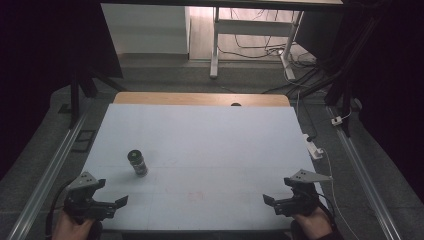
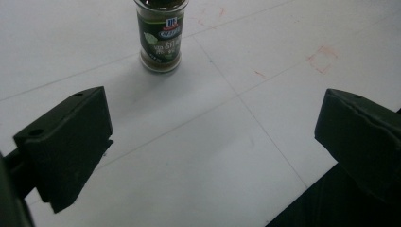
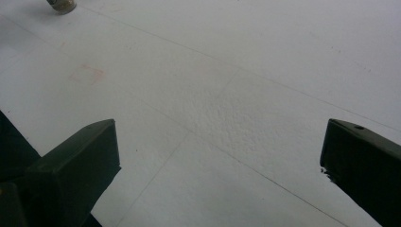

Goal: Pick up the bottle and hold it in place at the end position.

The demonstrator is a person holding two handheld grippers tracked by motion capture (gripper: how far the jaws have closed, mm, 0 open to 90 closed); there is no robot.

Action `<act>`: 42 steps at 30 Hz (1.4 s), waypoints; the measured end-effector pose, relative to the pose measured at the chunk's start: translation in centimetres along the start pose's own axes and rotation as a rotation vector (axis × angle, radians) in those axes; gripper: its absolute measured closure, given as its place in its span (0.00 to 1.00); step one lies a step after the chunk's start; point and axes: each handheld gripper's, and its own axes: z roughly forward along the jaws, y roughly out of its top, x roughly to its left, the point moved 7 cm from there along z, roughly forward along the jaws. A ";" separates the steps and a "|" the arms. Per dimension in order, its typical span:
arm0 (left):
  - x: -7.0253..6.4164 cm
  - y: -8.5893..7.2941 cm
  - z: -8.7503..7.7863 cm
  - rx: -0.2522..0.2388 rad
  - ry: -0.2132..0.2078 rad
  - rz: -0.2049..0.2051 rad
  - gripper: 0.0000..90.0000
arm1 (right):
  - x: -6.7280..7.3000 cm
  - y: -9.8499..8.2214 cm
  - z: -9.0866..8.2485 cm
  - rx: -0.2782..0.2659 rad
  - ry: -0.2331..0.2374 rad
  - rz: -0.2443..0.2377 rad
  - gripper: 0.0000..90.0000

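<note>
A small glass spice jar (image 1: 137,163) with a dark lid and green label stands upright on the white table (image 1: 200,145), left of centre. In the left gripper view the spice jar (image 2: 161,38) is ahead of the jaws, up and slightly left. My left gripper (image 1: 121,201) is open at the table's front left corner, held by a hand, nothing between its jaws. My right gripper (image 1: 267,200) is open at the front right corner, also with nothing in it. The spice jar's base (image 3: 61,5) peeks in at the top left of the right gripper view.
Faint red marks (image 1: 196,196) show on the table near the front middle. A white power strip (image 1: 314,149) and cables lie by the table's right edge. Metal rails run along both sides on the floor. A white desk frame (image 1: 250,35) stands beyond the far edge.
</note>
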 end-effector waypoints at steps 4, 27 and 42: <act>0.0 0.2 0.2 0.000 0.011 0.017 0.00 | 0.0 0.0 0.0 0.002 0.001 -0.002 0.00; 2.4 2.2 3.0 -0.064 -0.013 0.024 0.00 | 0.1 0.0 0.2 0.014 0.010 -0.008 0.00; 3.8 3.7 5.8 -0.021 0.013 0.052 0.00 | 0.1 -0.1 0.3 0.024 0.011 -0.009 0.00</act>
